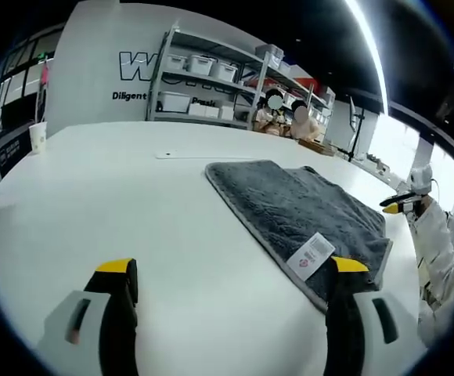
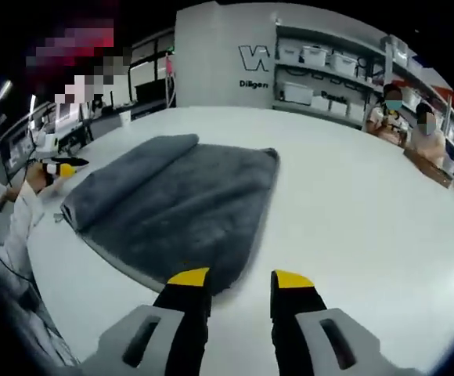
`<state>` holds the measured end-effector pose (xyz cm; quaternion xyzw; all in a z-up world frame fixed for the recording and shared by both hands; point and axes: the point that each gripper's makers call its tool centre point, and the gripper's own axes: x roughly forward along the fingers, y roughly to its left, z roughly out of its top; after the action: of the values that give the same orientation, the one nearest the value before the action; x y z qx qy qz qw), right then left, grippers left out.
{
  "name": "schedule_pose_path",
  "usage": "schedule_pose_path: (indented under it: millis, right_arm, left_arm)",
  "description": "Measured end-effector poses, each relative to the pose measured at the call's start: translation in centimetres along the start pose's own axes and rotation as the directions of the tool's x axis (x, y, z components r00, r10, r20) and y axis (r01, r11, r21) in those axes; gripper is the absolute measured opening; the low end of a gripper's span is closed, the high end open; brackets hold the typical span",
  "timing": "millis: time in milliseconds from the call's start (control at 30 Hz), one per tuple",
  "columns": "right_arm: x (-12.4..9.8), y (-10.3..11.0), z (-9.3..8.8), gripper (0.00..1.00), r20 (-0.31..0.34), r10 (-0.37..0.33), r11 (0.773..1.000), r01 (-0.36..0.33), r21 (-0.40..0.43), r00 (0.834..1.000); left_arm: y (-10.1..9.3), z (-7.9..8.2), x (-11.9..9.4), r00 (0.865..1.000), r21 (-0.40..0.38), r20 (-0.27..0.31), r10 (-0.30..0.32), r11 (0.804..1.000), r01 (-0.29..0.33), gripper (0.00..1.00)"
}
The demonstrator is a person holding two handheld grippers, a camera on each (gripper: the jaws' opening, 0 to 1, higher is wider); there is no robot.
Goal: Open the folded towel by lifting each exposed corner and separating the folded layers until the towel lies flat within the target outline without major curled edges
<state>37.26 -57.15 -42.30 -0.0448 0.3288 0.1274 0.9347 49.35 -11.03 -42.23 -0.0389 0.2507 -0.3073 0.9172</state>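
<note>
Bench (image 1: pixel 94 204), white and broad, carries the grey towel (image 1: pixel 297 207), which lies folded, its upper layer rolled back into a thick ridge along one side in the right gripper view. No outline can be made out on the bench.

Left gripper (image 1: pixel 231 274) hovers with fingers wide apart, the right-hand finger just over the towel's near corner beside the label (image 1: pixel 311 254). Right gripper (image 2: pixel 239 278) has its fingers apart by a narrower gap, poised at the towel's near edge, gripping nothing.

By my reading, unfolding has barely begun: the next move calls for pinching one exposed corner of the top layer alone and drawing it outward.

The left gripper view shows the label and a cup (image 1: pixel 37 137) at the bench's far edge; the right gripper view shows the rolled ridge.
</note>
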Motion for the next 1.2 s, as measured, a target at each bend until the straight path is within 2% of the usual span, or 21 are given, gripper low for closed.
schedule_pose_path:
  millis: [167, 367, 533, 933, 1200]
  right_arm:
    - [0.8, 0.2, -0.8, 0.17, -0.018, 0.015, 0.999, -0.015, 0.030, 1.000]
    - [1.1, -0.3, -0.7, 0.07, -0.007, 0.018, 0.998, -0.017, 0.059, 1.000]
    - [1.4, -0.2, -1.3, 0.00, -0.024, 0.018, 0.999, -0.017, 0.043, 1.000]
    - [1.1, -0.4, -1.3, 0.00, -0.021, 0.004, 1.000, -0.004, 0.012, 1.000]
    - [0.6, -0.7, -2.1, 0.00, -0.053, -0.030, 0.999, 0.028, -0.027, 0.998]
  left_arm:
    - [0.1, 0.0, 0.0, 1.000, -0.001, -0.001, 0.005, 1.000, -0.005, 0.99]
    - [0.1, 0.0, -0.1, 1.000, -0.001, -0.002, 0.007, 1.000, -0.007, 0.99]
    - [0.1, -0.1, 0.0, 1.000, -0.001, -0.004, 0.009, 1.000, -0.009, 0.99]
    - [0.3, 0.0, 0.0, 1.000, 0.000, -0.007, 0.012, 1.000, -0.012, 0.99]
    - [0.2, -0.2, 0.0, 1.000, 0.003, -0.011, 0.013, 1.000, -0.013, 0.99]
